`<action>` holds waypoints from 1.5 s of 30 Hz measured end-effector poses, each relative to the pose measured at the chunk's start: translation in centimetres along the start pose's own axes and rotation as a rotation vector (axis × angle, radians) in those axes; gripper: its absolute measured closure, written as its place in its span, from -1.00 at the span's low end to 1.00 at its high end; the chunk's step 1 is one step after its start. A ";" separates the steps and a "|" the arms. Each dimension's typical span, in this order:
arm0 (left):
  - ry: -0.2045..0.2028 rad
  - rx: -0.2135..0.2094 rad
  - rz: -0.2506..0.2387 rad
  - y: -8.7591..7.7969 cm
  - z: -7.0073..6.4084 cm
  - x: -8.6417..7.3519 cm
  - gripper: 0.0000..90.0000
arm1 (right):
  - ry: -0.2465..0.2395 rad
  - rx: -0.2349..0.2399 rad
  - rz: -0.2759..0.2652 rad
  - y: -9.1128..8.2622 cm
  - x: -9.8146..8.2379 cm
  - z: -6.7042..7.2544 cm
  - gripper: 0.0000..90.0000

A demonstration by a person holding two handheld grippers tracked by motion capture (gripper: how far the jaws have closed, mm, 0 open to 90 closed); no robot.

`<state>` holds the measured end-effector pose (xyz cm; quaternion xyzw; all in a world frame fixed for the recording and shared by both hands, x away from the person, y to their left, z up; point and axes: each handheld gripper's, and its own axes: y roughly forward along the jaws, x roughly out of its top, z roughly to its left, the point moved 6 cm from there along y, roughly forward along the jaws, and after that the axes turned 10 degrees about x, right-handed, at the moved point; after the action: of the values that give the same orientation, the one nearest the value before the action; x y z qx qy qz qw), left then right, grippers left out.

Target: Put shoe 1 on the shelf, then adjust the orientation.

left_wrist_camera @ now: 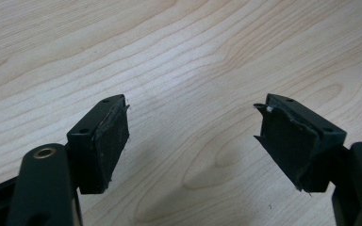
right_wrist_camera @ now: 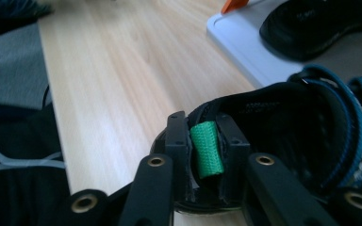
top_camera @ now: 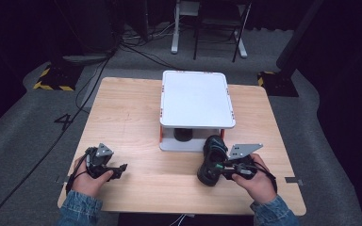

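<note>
While the white two-tier rack (top_camera: pixel 196 101) stands mid-table with its open front toward you, the black sandal (top_camera: pixel 212 160) sits just before that opening, at its right-hand part, so the coming move looks to turn on one short stretch: the shoe lies between your right gripper (top_camera: pixel 227 168) and the lower shelf. Its long axis runs roughly from you toward the rack, heel end nearest your hand. Your right hand is clearly the nearer one; your left gripper (top_camera: pixel 118 170) rests well apart over bare table (top_camera: pixel 132 117), its jaws spread with nothing between them.

From above, you see the whole layout, including a dark item (top_camera: pixel 183 134) already on the lower shelf, but not the grip itself. Your right gripper view gives you that: the jaws are drawn in on the sandal's green heel loop (right_wrist_camera: pixel 207 149), pinching it, with the blue-trimmed straps (right_wrist_camera: pixel 353 117) beyond. It also shows that dark item to be another black shoe (right_wrist_camera: pixel 320 23) on the white shelf edge (right_wrist_camera: pixel 245 52). Your left gripper view shows only its worn pads (left_wrist_camera: pixel 106 141) over wood grain.
</note>
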<state>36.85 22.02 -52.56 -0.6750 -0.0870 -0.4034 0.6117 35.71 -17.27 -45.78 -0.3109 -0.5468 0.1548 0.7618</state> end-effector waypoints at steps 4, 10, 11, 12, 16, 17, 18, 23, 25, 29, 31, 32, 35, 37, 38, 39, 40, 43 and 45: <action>0.003 -0.003 -0.006 0.2 0.0 0.3 -0.45 | 0.009 0.032 0.016 -2.1 -0.9 0.0 0.83; 0.015 -0.008 0.001 0.5 -0.3 0.5 -0.45 | 0.053 0.014 0.016 -3.8 -2.1 -0.4 0.88; 0.014 -0.009 0.000 0.5 -0.4 0.5 -0.45 | 0.078 0.005 0.021 -3.8 -2.7 -0.8 0.82; 0.012 -0.008 -0.005 0.4 -0.4 0.6 -0.45 | 0.087 -0.001 0.019 -3.8 -2.8 -0.9 0.79; 0.013 -0.004 -0.007 0.4 -0.4 0.7 -0.45 | 0.121 -0.040 -0.028 -3.5 -2.9 -0.8 0.35; 0.013 -0.004 -0.008 0.4 -0.4 0.7 -0.45 | 0.137 -0.086 -0.062 -3.4 -2.8 -0.7 0.07; 0.014 -0.003 -0.008 0.5 -0.4 0.7 -0.45 | 0.152 -0.121 -0.089 -3.3 -2.7 -0.6 -0.18; 0.019 -0.005 0.000 0.5 -0.5 0.6 -0.46 | 0.241 -0.211 -0.144 -2.0 -3.1 0.2 -0.63; 0.020 -0.005 -0.003 0.5 -0.5 0.6 -0.46 | 0.233 -0.235 -0.142 -1.3 -3.1 0.4 -0.64; 0.020 0.002 0.000 0.4 -0.4 0.5 -0.46 | 0.245 -0.245 -0.157 -0.2 -3.0 0.9 -0.64; 0.018 -0.004 0.002 0.5 -0.5 0.5 -0.46 | 0.257 -0.296 -0.142 0.2 -3.4 0.5 -0.63; 0.018 -0.004 0.002 0.5 -0.5 0.5 -0.46 | 0.272 -0.324 -0.121 0.3 -3.8 0.1 -0.70; 0.019 -0.002 0.001 0.4 -0.5 0.5 -0.46 | 0.351 -0.297 -0.096 1.0 -4.9 -0.6 -0.79; 0.021 -0.004 0.003 0.5 -0.5 0.4 -0.46 | 0.400 -0.225 -0.108 1.2 -5.2 -0.7 -0.57; 0.021 -0.004 0.003 0.5 -0.5 0.4 -0.46 | 0.400 -0.225 -0.108 1.2 -5.2 -0.7 -0.57; 0.021 -0.003 0.002 0.5 -0.6 0.4 -0.46 | 0.407 -0.192 -0.108 1.1 -5.2 -0.8 -0.47; 0.021 -0.003 0.002 0.5 -0.6 0.4 -0.46 | 0.407 -0.192 -0.108 1.1 -5.2 -0.8 -0.47; 0.028 -0.002 0.009 0.6 -0.7 0.2 -0.46 | 0.364 -0.204 -0.086 0.1 -5.1 -0.8 0.25; 0.022 -0.005 0.008 0.6 -0.7 0.2 -0.46 | 0.351 -0.194 -0.078 -0.4 -5.2 -0.9 0.50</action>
<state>37.03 21.17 -52.93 -0.6725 -0.0767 -0.4084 0.6125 34.69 -20.81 -49.54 -0.3838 -0.4294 0.0152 0.8174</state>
